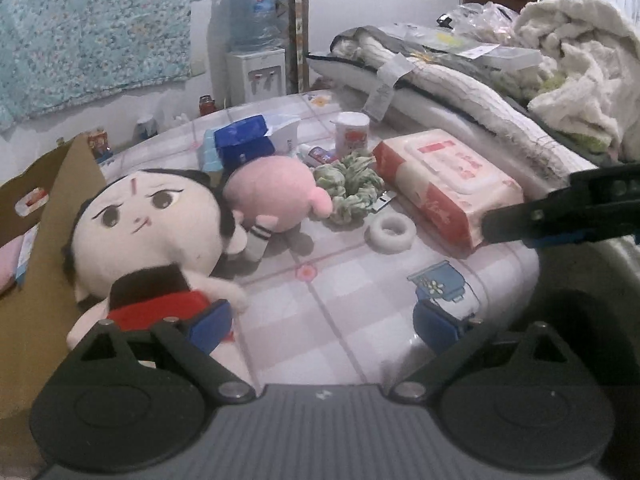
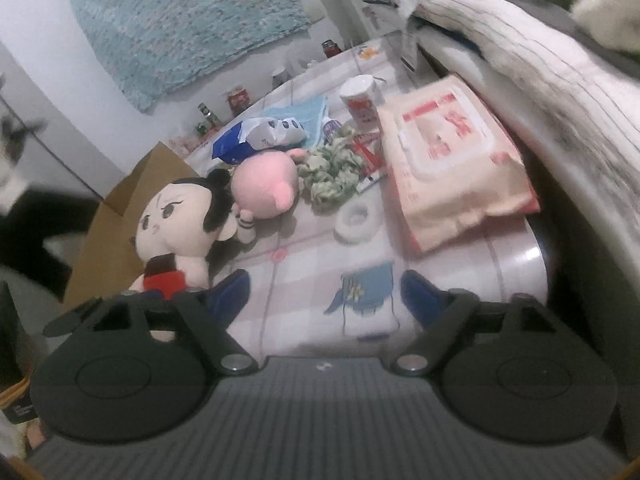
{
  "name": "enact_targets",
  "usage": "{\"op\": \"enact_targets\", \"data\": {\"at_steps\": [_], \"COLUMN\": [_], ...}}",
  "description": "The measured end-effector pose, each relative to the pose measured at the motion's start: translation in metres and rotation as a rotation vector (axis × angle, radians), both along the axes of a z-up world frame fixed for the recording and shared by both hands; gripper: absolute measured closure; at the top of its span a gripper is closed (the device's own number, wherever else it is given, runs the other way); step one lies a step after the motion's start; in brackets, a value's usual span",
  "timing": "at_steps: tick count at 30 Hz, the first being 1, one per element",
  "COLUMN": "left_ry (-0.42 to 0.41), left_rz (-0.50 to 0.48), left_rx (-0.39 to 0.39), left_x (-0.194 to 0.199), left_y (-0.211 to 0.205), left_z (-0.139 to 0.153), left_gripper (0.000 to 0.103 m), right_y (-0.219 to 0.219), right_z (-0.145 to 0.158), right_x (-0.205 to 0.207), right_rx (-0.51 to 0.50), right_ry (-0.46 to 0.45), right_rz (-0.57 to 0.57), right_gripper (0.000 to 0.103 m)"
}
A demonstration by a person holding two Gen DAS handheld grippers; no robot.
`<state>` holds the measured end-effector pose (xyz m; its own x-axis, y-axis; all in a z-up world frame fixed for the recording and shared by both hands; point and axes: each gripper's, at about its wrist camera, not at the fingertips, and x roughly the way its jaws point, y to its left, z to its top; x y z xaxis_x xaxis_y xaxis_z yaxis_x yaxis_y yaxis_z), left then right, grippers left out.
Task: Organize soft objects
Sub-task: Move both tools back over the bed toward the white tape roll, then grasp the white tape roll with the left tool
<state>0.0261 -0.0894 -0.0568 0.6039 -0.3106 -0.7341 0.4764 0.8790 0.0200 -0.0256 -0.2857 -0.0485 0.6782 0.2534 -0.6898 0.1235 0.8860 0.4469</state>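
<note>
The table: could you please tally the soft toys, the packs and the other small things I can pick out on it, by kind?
Plush toys: 2, the doll and the pink plush
Scrunchie: 1
Wipes pack: 1
Blue pack: 1
Tape roll: 1
Cup: 1
Total: 7

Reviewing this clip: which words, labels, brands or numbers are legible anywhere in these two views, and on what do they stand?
No text can be read for certain.
Wipes pack: red print, too blurred.
White cup: red label, unreadable.
Blue packet: white marks, too small.
Water jug: label blurred.
Small tube: print too small.
</note>
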Motion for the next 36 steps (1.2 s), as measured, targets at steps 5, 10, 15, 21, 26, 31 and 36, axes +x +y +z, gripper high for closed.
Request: {"op": "enact_targets", "data": {"at_steps": [5, 10, 15, 21, 26, 31, 36], "left_ry": [-0.007, 0.017, 0.045, 0.061, 0.05, 0.057, 0.087], "left_rz": [-0.01, -0.028, -0.041, -0.041, -0.06, -0.068, -0.068], "left_rx": [0.008, 0.021, 0.018, -0.029, -0.037, -0.046, -0.073], "left_x": [0.02, 0.032, 0.036, 0.038, 0.037, 0.037, 0.037], "left_y": [-0.013, -0.021, -0.023, -0.016, -0.015, -0.013, -0.008], "left_z": [-0.011, -0.025, -0.036, -0.04, -0.043, -0.042, -0.043], "left_gripper": [0.008, 0.008, 0.008, 0.008, 0.008, 0.008, 0.009], "right_y": [0.006, 0.012, 0.024, 0.038, 0.046, 0.049, 0.052], "right_z": [-0.014, -0.026, -0.029, -0.039, -0.054, -0.057, -0.055], "right_x": [0.04, 0.078, 0.108, 0.139, 0.156, 0.158, 0.155], "right_rx": [-0.034, -0.089, -0.21, -0.355, -0.426, -0.458, -0.458], "right_ry": [0.023, 0.053, 0.062, 0.101, 0.147, 0.143, 0.155], "right_rz": [0.053, 0.105, 0.161, 0.225, 0.26, 0.269, 0.281], "right_gripper": [0.053, 0.064, 0.065, 0.062, 0.06, 0.058, 0.06]}}
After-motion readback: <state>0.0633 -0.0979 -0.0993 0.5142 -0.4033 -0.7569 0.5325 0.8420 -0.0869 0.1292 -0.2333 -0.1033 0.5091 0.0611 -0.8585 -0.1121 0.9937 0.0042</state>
